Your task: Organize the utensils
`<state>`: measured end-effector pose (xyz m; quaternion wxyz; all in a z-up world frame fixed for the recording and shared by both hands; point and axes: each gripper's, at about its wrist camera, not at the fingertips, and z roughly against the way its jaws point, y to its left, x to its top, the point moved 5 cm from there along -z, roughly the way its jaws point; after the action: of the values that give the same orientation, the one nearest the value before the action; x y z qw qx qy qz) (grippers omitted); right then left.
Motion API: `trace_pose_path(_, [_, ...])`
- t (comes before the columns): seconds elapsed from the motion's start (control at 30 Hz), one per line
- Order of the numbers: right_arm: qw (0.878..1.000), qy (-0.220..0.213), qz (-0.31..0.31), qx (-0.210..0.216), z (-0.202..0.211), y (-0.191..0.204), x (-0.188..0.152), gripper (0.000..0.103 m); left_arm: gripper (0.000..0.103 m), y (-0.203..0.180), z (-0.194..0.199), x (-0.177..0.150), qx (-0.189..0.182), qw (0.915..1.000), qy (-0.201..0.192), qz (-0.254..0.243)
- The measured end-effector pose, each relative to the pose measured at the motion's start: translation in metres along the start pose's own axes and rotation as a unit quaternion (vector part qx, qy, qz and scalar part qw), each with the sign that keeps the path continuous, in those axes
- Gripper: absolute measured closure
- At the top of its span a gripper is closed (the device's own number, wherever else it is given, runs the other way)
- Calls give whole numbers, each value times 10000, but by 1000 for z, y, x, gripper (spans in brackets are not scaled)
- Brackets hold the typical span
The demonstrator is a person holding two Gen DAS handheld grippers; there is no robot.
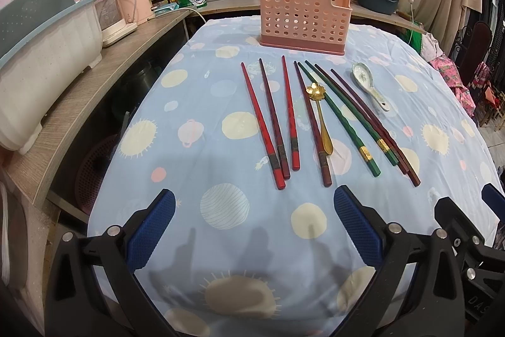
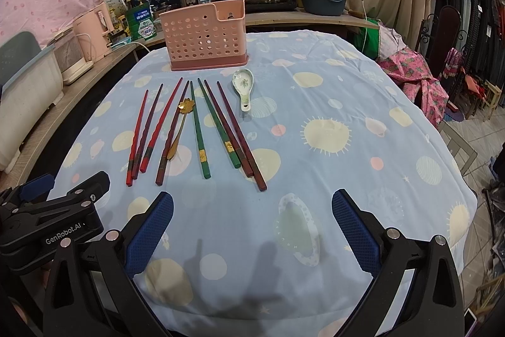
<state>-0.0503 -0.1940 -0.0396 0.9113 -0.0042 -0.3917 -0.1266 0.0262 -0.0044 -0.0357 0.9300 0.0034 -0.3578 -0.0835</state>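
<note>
Eight chopsticks (image 1: 285, 112) fanned on worktop cloth (image 1: 221, 242), beyond both tips | gold spoon (image 1: 322, 119) among them, ceramic spoon (image 2: 244, 89) at right end | pink holder (image 1: 304, 16) behind, upright | left hand-held gripper (image 1: 254, 218) spread wide, empty | right hand-held gripper (image 2: 252, 220) spread wide, empty

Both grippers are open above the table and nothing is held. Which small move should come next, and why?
Probably bring the open left gripper forward to the leftmost red chopstick: it lies nearest, and the pink perforated plastic holder looks empty.
</note>
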Motion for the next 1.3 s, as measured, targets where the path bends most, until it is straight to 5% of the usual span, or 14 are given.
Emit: trace_pose_path(1.3, [10000,26,13,-2,-3,5,-8,7,7,3,-2,-1,19,10000,48,24])
